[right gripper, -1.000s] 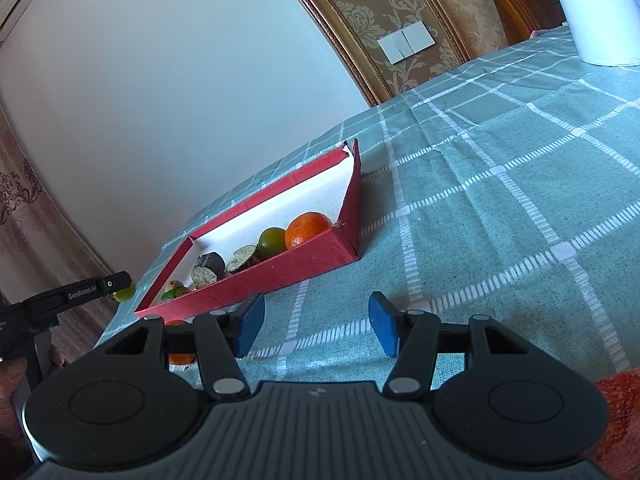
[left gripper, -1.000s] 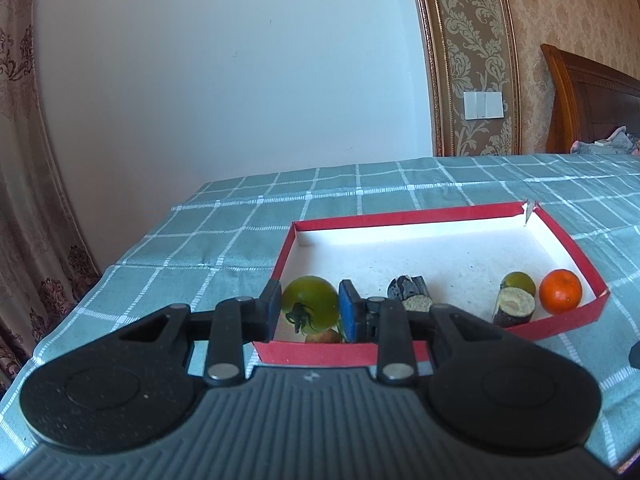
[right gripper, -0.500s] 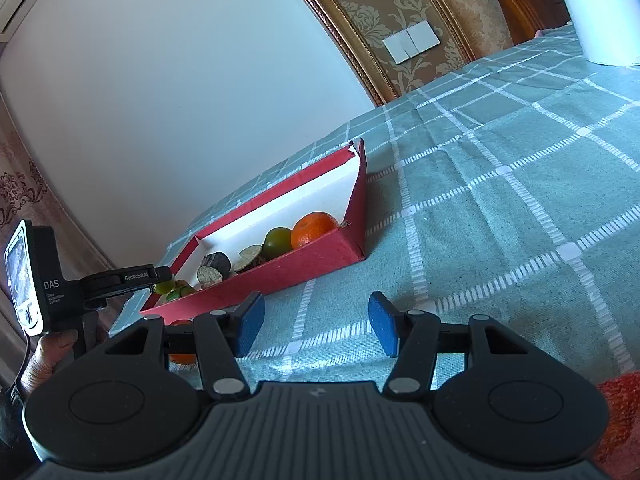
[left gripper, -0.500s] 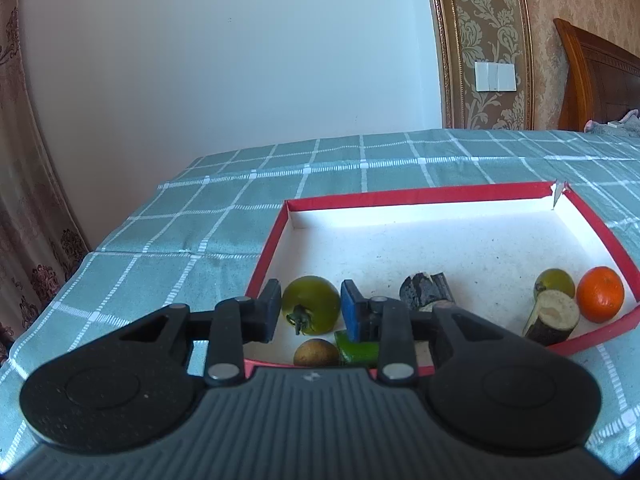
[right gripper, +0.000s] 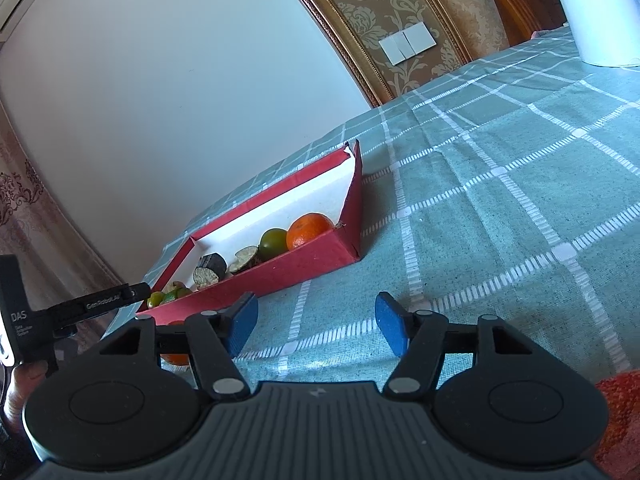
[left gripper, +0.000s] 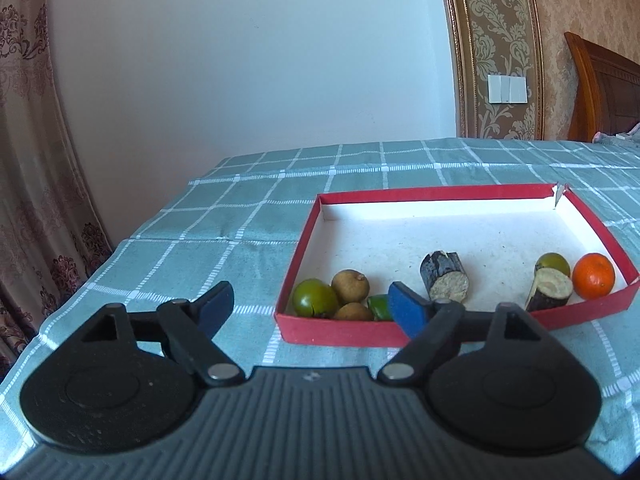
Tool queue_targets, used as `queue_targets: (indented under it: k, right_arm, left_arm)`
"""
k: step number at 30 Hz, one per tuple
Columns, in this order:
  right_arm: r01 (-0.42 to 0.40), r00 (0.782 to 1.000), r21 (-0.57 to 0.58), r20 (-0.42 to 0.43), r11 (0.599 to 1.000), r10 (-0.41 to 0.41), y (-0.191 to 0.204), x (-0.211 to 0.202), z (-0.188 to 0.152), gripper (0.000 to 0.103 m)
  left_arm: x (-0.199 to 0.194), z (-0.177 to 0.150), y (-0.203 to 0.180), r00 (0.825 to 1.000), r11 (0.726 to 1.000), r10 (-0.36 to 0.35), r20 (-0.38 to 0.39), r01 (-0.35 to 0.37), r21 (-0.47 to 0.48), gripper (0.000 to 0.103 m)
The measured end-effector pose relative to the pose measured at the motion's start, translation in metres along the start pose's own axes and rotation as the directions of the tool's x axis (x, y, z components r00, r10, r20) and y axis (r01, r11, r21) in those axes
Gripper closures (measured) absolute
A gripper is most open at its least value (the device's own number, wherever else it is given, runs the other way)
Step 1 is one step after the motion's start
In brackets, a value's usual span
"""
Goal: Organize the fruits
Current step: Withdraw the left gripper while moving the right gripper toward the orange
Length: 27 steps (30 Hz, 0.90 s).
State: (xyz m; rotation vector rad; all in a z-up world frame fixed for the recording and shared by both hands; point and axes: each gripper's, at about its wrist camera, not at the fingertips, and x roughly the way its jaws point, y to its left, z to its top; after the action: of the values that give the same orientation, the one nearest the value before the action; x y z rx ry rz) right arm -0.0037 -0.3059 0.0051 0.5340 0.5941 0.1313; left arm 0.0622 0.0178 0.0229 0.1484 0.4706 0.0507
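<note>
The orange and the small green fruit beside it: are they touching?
Cannot tell. In the left wrist view the orange and green fruit sit close, with no plain gap or contact.

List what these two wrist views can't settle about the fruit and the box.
- Small green piece, left wrist view: cut by the red box front wall and a blue fingertip; kind unclear.
- Orange fruit outside the box, right wrist view: mostly behind the right gripper linkage.
- Near-corner fruits, right wrist view: too small, crossed by the left gripper finger.

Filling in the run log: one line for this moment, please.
left gripper: opening, empty | green round fruit: in red cardboard tray | right gripper: opening, empty
</note>
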Motion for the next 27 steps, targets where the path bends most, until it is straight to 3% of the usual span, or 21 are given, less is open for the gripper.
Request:
queue_targets:
  k: [7, 13, 16, 21, 27]
  right_arm:
    - [0.020, 0.999, -0.037, -0.026, 0.999, -0.021, 0.005, 0.003, 0.000, 0.039]
    - [0.010, 0.997, -0.142, -0.074, 0.990, -0.021, 0.033, 0.008, 0.002, 0.038]
    - [-0.022, 0.994, -0.250, -0.109, 0.968, -0.005, 0.064, 0.012, 0.003, 0.035]
    - [-0.064, 0.981, -0.412, -0.191, 0.909, -0.018, 0.111, 0.038, 0.002, 0.035]
    - [-0.079, 0.965, -0.491, -0.256, 0.868, -0.058, 0.132, 0.072, -0.011, 0.035]
  left_arm:
    - [-0.013, -0.020, 0.022, 1.000, 0.999, 0.020, -0.005, -0.021, -0.045, 0.014]
    - [-0.011, -0.043, 0.041, 1.000, 0.993, 0.019, 0.008, -0.018, -0.112, 0.012]
    - [-0.009, -0.046, 0.059, 1.000, 0.977, -0.019, 0.007, 0.020, -0.210, 0.008]
    - [-0.008, -0.054, 0.089, 0.998, 0.925, -0.063, 0.014, 0.064, -0.374, 0.006]
    - [-0.003, -0.055, 0.094, 0.996, 0.912, -0.084, -0.014, 0.071, -0.403, 0.006]
